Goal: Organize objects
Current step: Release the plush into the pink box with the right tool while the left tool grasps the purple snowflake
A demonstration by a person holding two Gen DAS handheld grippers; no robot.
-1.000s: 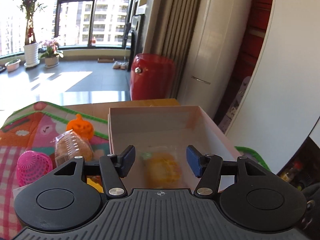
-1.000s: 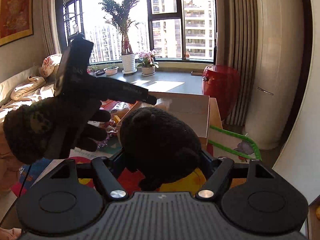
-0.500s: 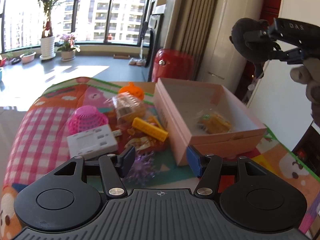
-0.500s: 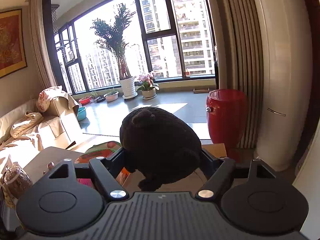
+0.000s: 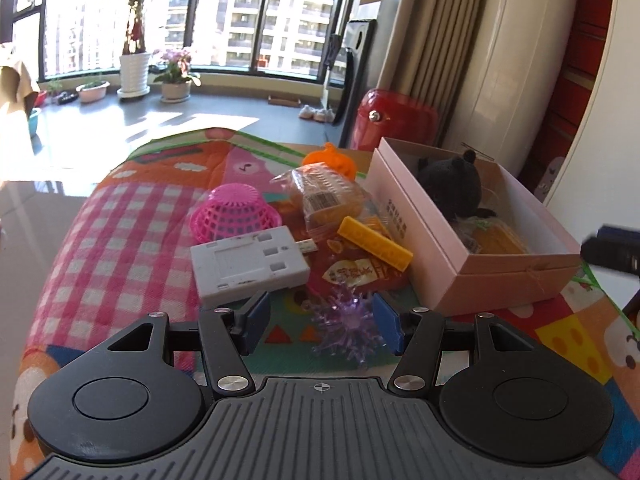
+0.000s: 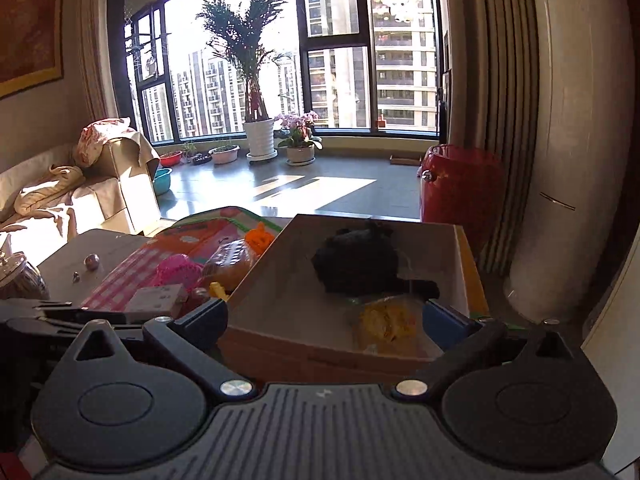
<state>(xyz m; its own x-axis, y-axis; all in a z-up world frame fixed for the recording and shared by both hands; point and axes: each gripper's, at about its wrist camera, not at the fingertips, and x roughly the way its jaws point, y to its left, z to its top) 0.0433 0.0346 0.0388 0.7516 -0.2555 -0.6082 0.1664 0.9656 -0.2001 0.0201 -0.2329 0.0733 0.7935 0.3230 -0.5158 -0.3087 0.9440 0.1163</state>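
A pink cardboard box (image 5: pixel 404 208) stands on the patterned mat at the right; it also shows in the right wrist view (image 6: pixel 280 332). A black plush toy (image 5: pixel 450 186) lies inside it (image 6: pixel 360 260), beside a yellow wrapped snack (image 5: pixel 496 238) (image 6: pixel 384 324). My left gripper (image 5: pixel 320 320) is open, low over the mat, with a purple spiky ball (image 5: pixel 348 328) between its fingers. My right gripper (image 6: pixel 324 318) is open and empty, just in front of the box's near wall.
Left of the box lie a grey flat case (image 5: pixel 248 264), a pink mesh basket (image 5: pixel 232 210), a yellow brick (image 5: pixel 374 242), a wrapped bread pack (image 5: pixel 324 196), an orange pumpkin toy (image 5: pixel 330 160) and a red snack packet (image 5: pixel 352 272). A red drum (image 5: pixel 396 120) stands behind the table.
My right gripper has opened and let the black plush toy drop into the box. My left gripper has moved down and forward, so the purple spiky ball now sits between its fingers.
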